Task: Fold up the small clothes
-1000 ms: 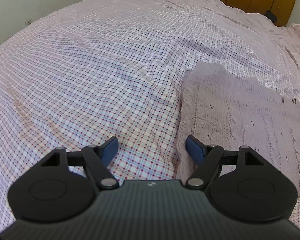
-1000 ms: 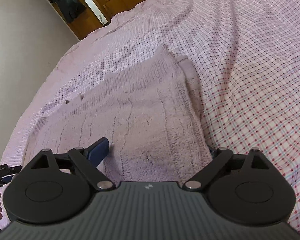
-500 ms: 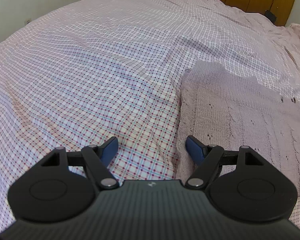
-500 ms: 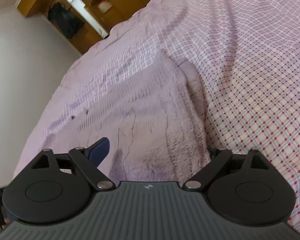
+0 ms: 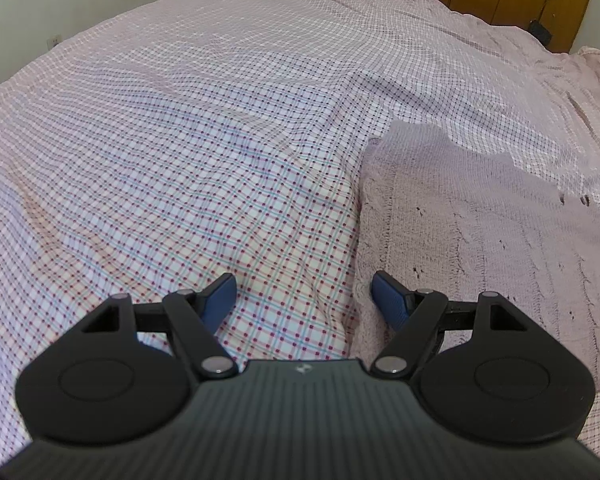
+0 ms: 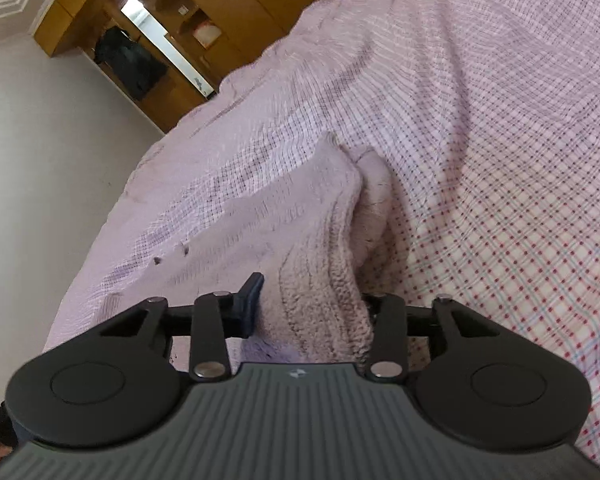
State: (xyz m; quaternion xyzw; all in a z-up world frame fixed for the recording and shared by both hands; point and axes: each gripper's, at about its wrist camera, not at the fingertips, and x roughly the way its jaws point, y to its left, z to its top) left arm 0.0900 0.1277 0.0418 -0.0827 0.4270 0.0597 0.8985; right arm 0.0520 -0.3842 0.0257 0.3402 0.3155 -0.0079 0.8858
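A pale pink knitted sweater (image 5: pixel 480 240) lies flat on the checked bed sheet (image 5: pixel 180 140). My left gripper (image 5: pixel 304 300) is open and hangs low over the sweater's left edge, one finger above the sheet and the other above the knit, nothing between them. In the right wrist view the sweater (image 6: pixel 320 232) is bunched into a raised fold between the fingers of my right gripper (image 6: pixel 312 304). Its jaws are closing, the left pad (image 6: pixel 252 300) presses the knit, and the right fingertip is hidden behind the fabric.
The bed sheet (image 6: pixel 500 160) spreads wide to the right of the sweater. Wooden wardrobes (image 6: pixel 204 12) with a dark garment (image 6: pixel 132 60) hanging in them stand beyond the bed. A pale wall (image 6: pixel 40 160) and the bed's edge lie on the left.
The right gripper's fingers have come together around the sweater's near edge, which now stands up in a fold. The right view has rolled and tilted. The left gripper has not moved.
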